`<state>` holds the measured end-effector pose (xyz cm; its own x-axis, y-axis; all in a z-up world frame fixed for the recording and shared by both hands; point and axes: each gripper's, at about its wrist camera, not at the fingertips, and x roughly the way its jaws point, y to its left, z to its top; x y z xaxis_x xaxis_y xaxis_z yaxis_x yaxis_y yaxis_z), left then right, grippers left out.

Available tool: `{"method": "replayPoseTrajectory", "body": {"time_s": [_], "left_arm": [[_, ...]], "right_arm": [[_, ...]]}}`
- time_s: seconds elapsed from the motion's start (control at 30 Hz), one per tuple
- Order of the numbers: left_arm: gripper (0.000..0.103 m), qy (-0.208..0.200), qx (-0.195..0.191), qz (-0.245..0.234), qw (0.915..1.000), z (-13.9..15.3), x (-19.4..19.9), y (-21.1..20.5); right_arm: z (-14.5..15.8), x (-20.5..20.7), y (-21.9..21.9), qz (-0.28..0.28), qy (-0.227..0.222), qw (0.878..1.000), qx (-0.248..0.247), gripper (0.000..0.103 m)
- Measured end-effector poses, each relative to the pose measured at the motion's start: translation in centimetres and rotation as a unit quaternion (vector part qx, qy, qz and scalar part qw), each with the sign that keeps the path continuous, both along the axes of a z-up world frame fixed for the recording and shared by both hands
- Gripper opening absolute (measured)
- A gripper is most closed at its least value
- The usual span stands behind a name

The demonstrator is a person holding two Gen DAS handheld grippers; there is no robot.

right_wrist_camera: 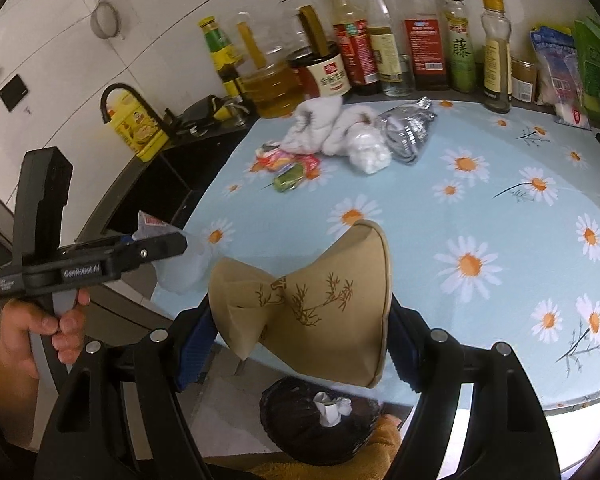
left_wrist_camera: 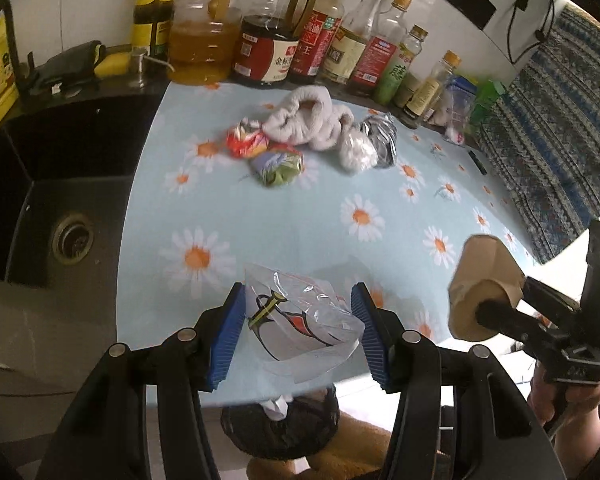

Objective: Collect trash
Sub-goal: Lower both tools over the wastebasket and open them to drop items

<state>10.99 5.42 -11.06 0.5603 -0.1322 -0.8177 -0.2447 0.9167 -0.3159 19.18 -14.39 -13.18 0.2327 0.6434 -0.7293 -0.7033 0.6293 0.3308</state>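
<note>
My left gripper (left_wrist_camera: 298, 332) is shut on a clear plastic wrapper (left_wrist_camera: 300, 326) at the table's front edge; the wrapper also shows in the right wrist view (right_wrist_camera: 172, 256). My right gripper (right_wrist_camera: 300, 320) is shut on a crushed tan paper cup (right_wrist_camera: 312, 300), also seen in the left wrist view (left_wrist_camera: 484, 288). Both hang above a black-lined trash bin (right_wrist_camera: 320, 428) below the table edge, which holds a white wad. More trash lies mid-table: a red crumpled wrapper (left_wrist_camera: 246, 140), a green one (left_wrist_camera: 278, 168), a white rag (left_wrist_camera: 312, 120), a clear bag of white stuff (left_wrist_camera: 356, 152) and a silver bag (left_wrist_camera: 380, 136).
A row of oil and sauce bottles (left_wrist_camera: 276, 40) lines the back of the daisy-print tablecloth (left_wrist_camera: 300, 216). A black sink (left_wrist_camera: 60, 200) with a faucet lies left. A blue patterned cloth (left_wrist_camera: 548, 152) covers the right side. A yellow tin (right_wrist_camera: 138, 128) stands by the sink.
</note>
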Motion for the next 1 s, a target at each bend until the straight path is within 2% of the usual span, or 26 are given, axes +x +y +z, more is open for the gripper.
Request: {"method": "replayPoseTrajectory", "body": {"time_s": [0.33, 0.6, 1.0], "left_arm": [[0.052, 0.006, -0.023, -0.017, 0.9996, -1.5, -5.8, -2.0], [0.052, 0.02, -0.049, -0.016, 0.9985, -3.4, -8.5, -2.5], [0.052, 0.077, -0.09, -0.007, 0.9929, -8.6, -10.6, -3.3]], "right_arm": [[-1.0, -4.8, 0.5, 0.007, 0.009, 1.0, -0.013, 0.074], [-2.4, -7.2, 0.5, 0.009, 0.023, 0.999, -0.028, 0.074], [-8.4, -9.2, -0.4, 0.009, 0.08, 0.994, -0.078, 0.074]]}}
